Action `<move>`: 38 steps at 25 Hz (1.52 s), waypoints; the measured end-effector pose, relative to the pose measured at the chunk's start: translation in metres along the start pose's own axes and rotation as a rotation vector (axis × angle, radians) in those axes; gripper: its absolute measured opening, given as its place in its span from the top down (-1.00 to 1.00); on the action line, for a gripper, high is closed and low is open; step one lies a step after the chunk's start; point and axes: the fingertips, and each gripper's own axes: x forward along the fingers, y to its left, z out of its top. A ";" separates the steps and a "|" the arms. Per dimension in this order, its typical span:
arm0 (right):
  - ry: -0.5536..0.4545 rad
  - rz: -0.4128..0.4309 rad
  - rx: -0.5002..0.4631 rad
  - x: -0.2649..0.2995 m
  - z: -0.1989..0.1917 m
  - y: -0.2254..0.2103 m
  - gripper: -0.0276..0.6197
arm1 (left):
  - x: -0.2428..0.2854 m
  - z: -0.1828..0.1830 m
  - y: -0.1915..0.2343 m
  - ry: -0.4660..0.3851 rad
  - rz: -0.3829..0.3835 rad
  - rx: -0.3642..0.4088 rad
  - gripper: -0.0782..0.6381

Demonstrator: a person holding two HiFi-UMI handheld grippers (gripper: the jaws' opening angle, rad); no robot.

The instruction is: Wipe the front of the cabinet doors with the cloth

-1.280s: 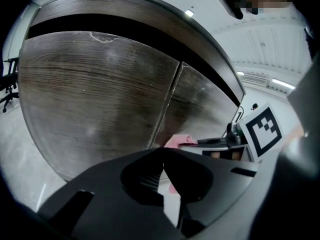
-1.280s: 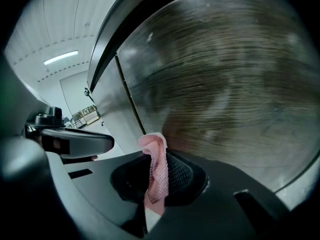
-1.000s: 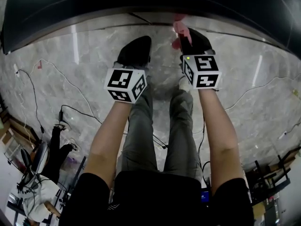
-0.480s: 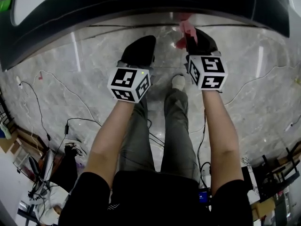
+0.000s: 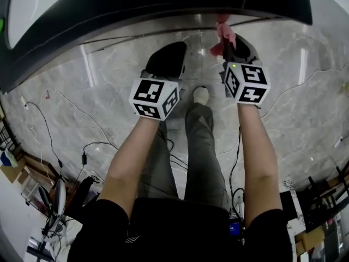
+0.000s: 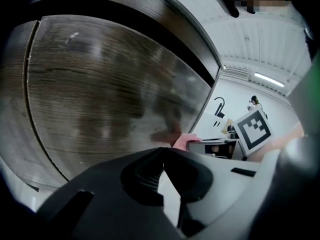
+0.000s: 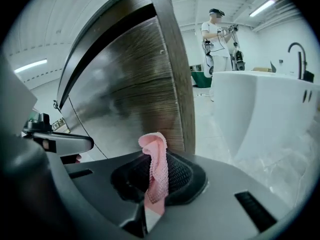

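My right gripper (image 7: 153, 160) pinches the pink cloth (image 7: 155, 146) near the cabinet door (image 7: 132, 89); my left gripper (image 6: 162, 153), to its left, sits closed (nothing between the jaws).

dark wood-grain cabinet door (image 7: 130, 84) stands close ahead of the left gripper (image 5: 170, 53) and right gripper (image 5: 235, 45); no passage forward. past the door's right edge, an open aisle of marble floor (image 7: 212, 119) runs on, bounded on its far side by a white sink unit (image 7: 260, 109). a person (image 7: 217, 34) stands at the aisle's far end. loose cables (image 5: 60, 91) trail over the floor on both sides of the operator's legs (image 5: 191, 157).
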 end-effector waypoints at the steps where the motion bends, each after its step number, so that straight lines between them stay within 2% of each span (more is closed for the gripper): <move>1: 0.000 -0.004 0.004 -0.002 -0.001 -0.004 0.77 | 0.003 0.000 -0.004 0.000 -0.003 -0.002 0.77; 6: 0.004 -0.009 0.015 -0.011 -0.006 -0.013 0.77 | 0.013 -0.001 -0.020 -0.002 -0.017 -0.009 0.76; 15: -0.011 0.020 0.030 -0.024 -0.006 0.019 0.77 | -0.005 -0.001 -0.008 -0.018 0.001 -0.029 0.76; 26: -0.012 0.080 0.031 -0.031 -0.003 0.106 0.77 | -0.069 0.000 0.027 -0.045 0.041 -0.098 0.76; 38: -0.053 0.116 -0.009 -0.061 0.039 0.188 0.77 | -0.156 0.021 0.052 -0.058 0.064 -0.110 0.76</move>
